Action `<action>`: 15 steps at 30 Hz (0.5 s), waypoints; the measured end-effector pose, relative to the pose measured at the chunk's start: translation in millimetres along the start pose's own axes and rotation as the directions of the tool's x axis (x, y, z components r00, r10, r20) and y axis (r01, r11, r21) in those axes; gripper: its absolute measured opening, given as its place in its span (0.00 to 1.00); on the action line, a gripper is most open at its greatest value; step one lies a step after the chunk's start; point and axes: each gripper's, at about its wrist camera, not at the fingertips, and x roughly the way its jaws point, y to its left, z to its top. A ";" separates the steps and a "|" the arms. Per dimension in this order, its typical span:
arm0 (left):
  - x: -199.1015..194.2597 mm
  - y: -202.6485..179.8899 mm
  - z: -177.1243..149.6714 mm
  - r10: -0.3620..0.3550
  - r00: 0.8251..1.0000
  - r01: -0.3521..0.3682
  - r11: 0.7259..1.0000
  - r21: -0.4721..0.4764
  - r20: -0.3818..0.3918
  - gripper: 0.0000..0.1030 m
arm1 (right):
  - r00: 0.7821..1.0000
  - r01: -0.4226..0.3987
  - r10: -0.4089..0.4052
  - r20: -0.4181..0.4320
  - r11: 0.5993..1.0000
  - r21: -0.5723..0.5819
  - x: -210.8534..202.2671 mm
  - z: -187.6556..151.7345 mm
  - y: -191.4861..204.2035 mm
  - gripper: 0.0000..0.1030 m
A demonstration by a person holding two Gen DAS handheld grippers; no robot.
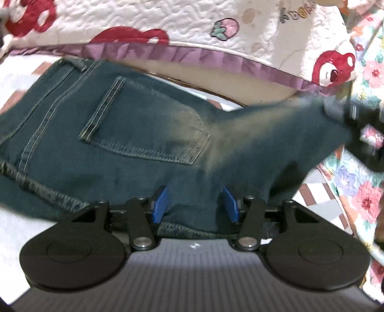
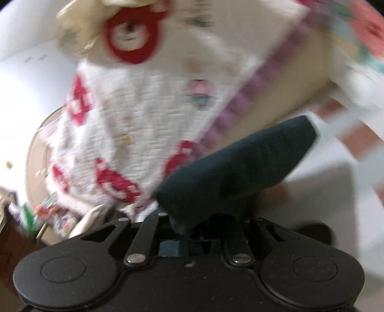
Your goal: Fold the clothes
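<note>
Dark blue jeans (image 1: 124, 134) lie back side up on the bed, with one back pocket (image 1: 148, 124) showing. My left gripper (image 1: 195, 204) is open at their near hem, and denim lies between its blue pads (image 1: 160, 202). To the right, a stretch of the jeans rises, blurred, toward my right gripper (image 1: 352, 112). In the right wrist view that gripper (image 2: 192, 228) is shut on a bunched fold of the jeans (image 2: 240, 168). The fold sticks up and to the right and hides the fingertips.
A white quilted blanket (image 1: 192, 21) with red bears and purple trim lies behind the jeans. A floral sheet (image 1: 360, 189) is at the right. The right wrist view is blurred, with the same blanket (image 2: 144, 115) and clutter (image 2: 48, 216) at the lower left.
</note>
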 end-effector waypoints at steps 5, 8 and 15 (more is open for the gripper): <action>-15.8 30.1 4.6 0.007 0.999 -0.002 0.988 -0.153 0.031 0.47 | 0.996 -0.021 0.002 -0.093 0.978 -0.207 53.4 -11.0 62.2 0.16; -47.9 60.2 12.9 0.033 0.986 0.009 0.968 -0.250 0.164 0.47 | 0.989 -0.043 -0.006 -0.147 0.945 -0.326 85.5 -17.6 99.5 0.16; -75.2 157.5 -7.8 0.142 0.966 -0.013 0.860 -0.510 0.215 0.46 | 0.952 -0.087 -0.070 -0.298 0.871 -0.483 166.3 -51.2 142.7 0.16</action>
